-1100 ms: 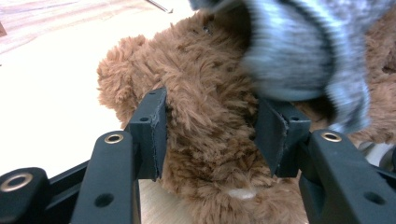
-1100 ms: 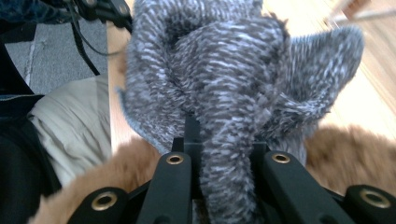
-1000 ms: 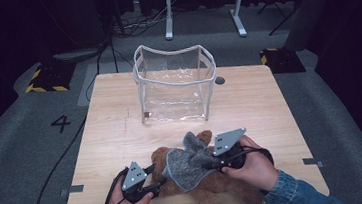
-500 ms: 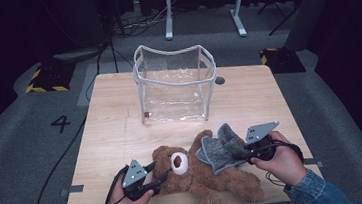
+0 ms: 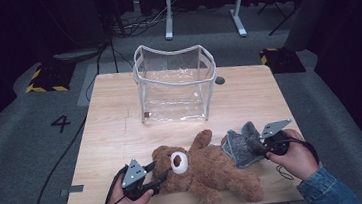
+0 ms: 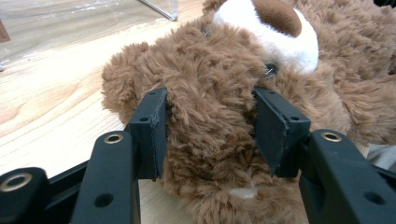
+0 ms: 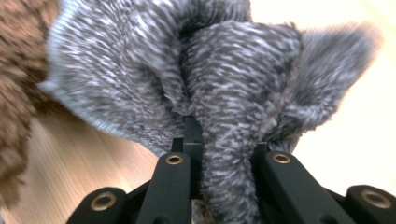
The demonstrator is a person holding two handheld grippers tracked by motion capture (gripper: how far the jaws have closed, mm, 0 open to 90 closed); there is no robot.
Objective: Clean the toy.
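A brown teddy bear [image 5: 211, 172] lies on its back near the table's front edge, white muzzle up. My left gripper [image 5: 162, 174] is shut on the bear's head; in the left gripper view both jaws press into the brown fur [image 6: 219, 70] on either side of my left gripper [image 6: 212, 135]. To the right of the bear, my right gripper [image 5: 257, 147] is shut on a small grey knitted garment [image 5: 241, 144], held just off the bear's arm. In the right gripper view the grey knit [image 7: 187, 70] bunches up out of my right gripper [image 7: 223, 154].
A clear plastic bag with white trim [image 5: 174, 82] stands open at the back middle of the wooden table [image 5: 116, 128]. Bare wood lies between the bag and the bear. Beyond the table, a desk frame and cables stand on the grey floor.
My right gripper has moved right and a little down with the grey garment, drawing it off the bear. The bear's face and body now lie uncovered. The left gripper has kept still.
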